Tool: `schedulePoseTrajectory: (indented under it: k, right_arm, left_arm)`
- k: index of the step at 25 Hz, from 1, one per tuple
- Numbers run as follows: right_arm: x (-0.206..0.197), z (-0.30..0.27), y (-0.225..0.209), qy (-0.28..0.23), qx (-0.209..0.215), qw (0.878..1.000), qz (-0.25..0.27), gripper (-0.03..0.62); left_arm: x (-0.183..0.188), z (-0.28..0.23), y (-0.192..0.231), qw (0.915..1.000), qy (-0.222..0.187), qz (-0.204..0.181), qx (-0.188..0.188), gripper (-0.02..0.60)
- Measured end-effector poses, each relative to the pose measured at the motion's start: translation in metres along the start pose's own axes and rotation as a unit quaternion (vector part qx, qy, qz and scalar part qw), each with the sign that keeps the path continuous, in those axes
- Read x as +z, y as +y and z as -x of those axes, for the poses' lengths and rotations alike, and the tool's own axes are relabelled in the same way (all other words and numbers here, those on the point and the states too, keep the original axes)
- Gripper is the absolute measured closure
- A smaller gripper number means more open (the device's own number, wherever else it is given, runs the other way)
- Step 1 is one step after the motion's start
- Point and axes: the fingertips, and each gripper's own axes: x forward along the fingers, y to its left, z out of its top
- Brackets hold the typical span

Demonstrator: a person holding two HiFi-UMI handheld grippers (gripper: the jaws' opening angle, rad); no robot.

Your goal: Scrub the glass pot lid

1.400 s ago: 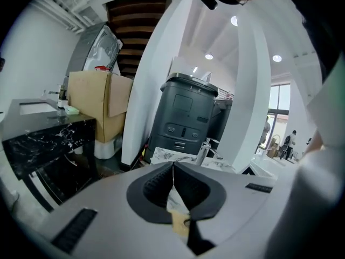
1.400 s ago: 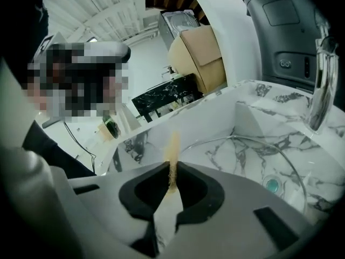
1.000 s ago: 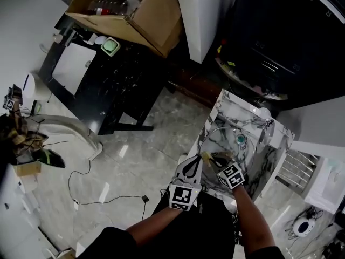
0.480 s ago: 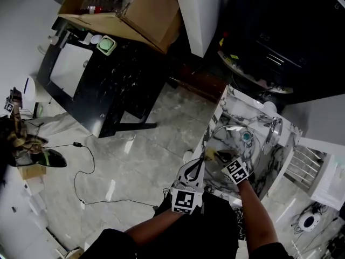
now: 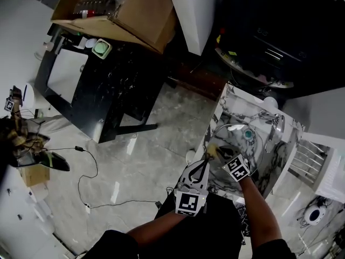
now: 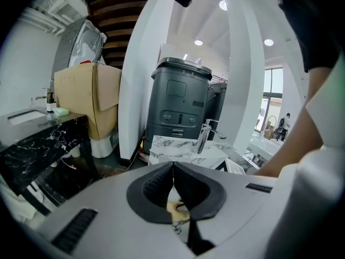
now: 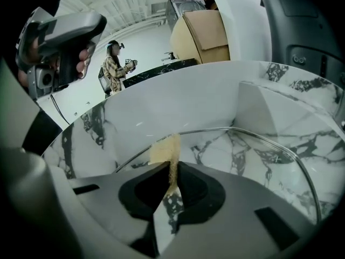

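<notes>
Half done at most, we judged: right tongs (image 7: 171, 169) clamped a sponge (image 7: 164, 147) at the lid (image 7: 259, 161), which lay in the sink (image 7: 135, 112); left tongs (image 6: 173, 165) were closed, seemingly empty, nearby.

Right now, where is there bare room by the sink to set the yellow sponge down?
The flat marble ledge beside the chrome tap is bare. The white marble basin is crowded: the round glass pot lid lies inside, and the left gripper, shut, and the right gripper, shut on the yellow sponge, sit at its near rim.
</notes>
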Motion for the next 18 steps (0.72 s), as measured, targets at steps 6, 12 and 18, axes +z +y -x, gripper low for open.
schedulePoseTrajectory:
  k: [6, 12, 18]
  right_arm:
    - [0.004, -0.002, -0.014, -0.011, -0.015, 1.000, -0.010, 0.537]
    - [0.007, -0.001, -0.027, -0.012, -0.025, 0.999, -0.017, 0.537]
    - [0.010, 0.004, -0.048, -0.037, -0.053, 0.995, -0.076, 0.537]
  left_arm:
    - [-0.005, -0.003, 0.000, 0.9999, 0.002, 0.004, -0.009, 0.565]
    - [-0.004, -0.003, 0.003, 0.9999, 0.010, -0.001, -0.011, 0.565]
    - [-0.001, -0.004, -0.001, 0.9998, -0.010, -0.010, -0.014, 0.566]
